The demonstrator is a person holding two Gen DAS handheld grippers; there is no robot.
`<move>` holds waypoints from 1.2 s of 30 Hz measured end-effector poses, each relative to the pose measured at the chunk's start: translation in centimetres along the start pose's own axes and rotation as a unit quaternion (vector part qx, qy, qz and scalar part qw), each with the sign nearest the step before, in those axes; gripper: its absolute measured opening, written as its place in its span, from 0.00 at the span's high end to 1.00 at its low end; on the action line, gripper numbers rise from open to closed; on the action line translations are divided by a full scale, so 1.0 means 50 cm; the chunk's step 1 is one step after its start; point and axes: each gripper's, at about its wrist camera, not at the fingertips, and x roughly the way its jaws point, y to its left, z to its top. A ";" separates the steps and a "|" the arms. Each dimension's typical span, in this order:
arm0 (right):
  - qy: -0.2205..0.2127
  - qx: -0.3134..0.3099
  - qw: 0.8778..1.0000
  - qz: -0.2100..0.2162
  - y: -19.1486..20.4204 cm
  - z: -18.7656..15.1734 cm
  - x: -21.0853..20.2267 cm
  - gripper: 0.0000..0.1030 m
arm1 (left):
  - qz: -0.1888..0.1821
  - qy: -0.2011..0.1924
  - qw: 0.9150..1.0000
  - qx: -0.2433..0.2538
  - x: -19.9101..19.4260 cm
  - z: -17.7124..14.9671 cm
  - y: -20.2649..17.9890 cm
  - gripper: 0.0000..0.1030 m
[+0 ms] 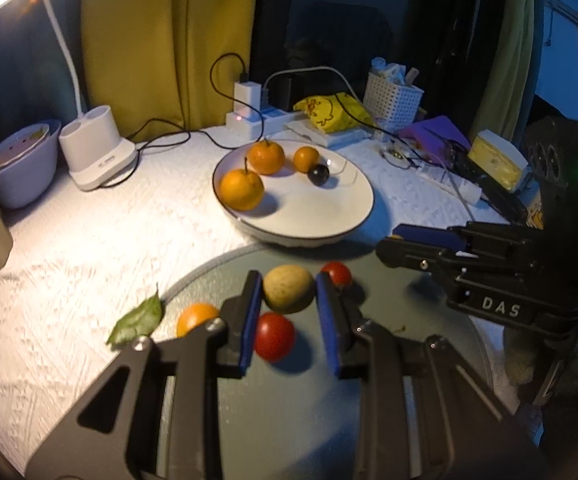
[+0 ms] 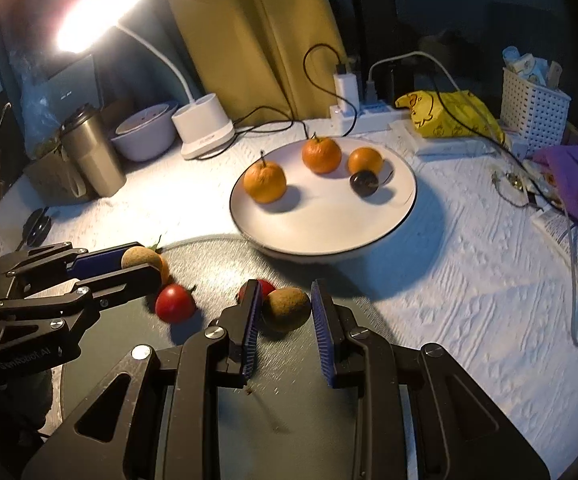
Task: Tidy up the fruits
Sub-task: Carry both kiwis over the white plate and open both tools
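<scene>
My left gripper (image 1: 287,280) is shut on a small brown-green round fruit (image 1: 288,292), held at its fingertips over a dark round board (image 1: 289,420). On the board lie two red tomatoes (image 1: 273,336) (image 1: 337,274) and a small orange (image 1: 195,318). My right gripper (image 2: 285,284) is shut on a second brown round fruit (image 2: 287,310). A white plate (image 2: 329,232) behind the board holds three oranges (image 2: 265,182) and one dark round fruit (image 2: 364,183). The left gripper (image 2: 145,264) shows at the left of the right wrist view with its fruit (image 2: 141,257).
A green leaf (image 1: 137,322) lies at the board's left edge. A lit desk lamp (image 2: 203,128), a bowl (image 2: 143,136) and a steel tumbler (image 2: 93,152) stand back left. Power strip, cables, a yellow bag (image 2: 449,116) and a white basket (image 2: 533,108) crowd the back right.
</scene>
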 end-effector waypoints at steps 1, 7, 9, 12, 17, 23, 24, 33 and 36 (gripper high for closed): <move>-0.003 0.000 1.000 -0.001 -0.005 0.006 0.000 0.73 | 0.000 0.000 1.000 0.001 0.003 0.005 -0.001 0.72; -0.012 0.003 1.000 -0.003 -0.025 0.033 0.006 0.73 | 0.000 0.000 1.000 0.007 0.027 0.035 -0.005 0.73; -0.013 0.003 1.000 -0.003 -0.031 0.041 0.011 0.73 | 0.000 0.000 1.000 0.008 0.035 0.043 -0.006 0.73; -0.014 0.004 1.000 -0.002 -0.042 0.053 0.021 0.73 | 0.001 0.002 1.000 0.009 0.049 0.057 -0.006 0.72; -0.015 0.007 1.000 -0.003 -0.060 0.072 0.037 0.73 | 0.002 0.004 1.000 0.010 0.077 0.080 -0.003 0.72; -0.018 0.012 1.000 -0.005 -0.086 0.092 0.062 0.73 | 0.004 0.005 1.000 0.008 0.116 0.107 0.000 0.73; -0.018 0.012 1.000 -0.006 -0.090 0.096 0.067 0.73 | 0.005 0.005 1.000 0.009 0.122 0.113 -0.001 0.72; -0.019 0.013 1.000 -0.014 -0.119 0.120 0.106 0.73 | 0.019 0.002 1.000 0.013 0.177 0.160 0.000 0.73; -0.020 0.015 1.000 -0.017 -0.130 0.125 0.116 0.73 | 0.023 0.003 1.000 0.010 0.195 0.173 0.004 0.72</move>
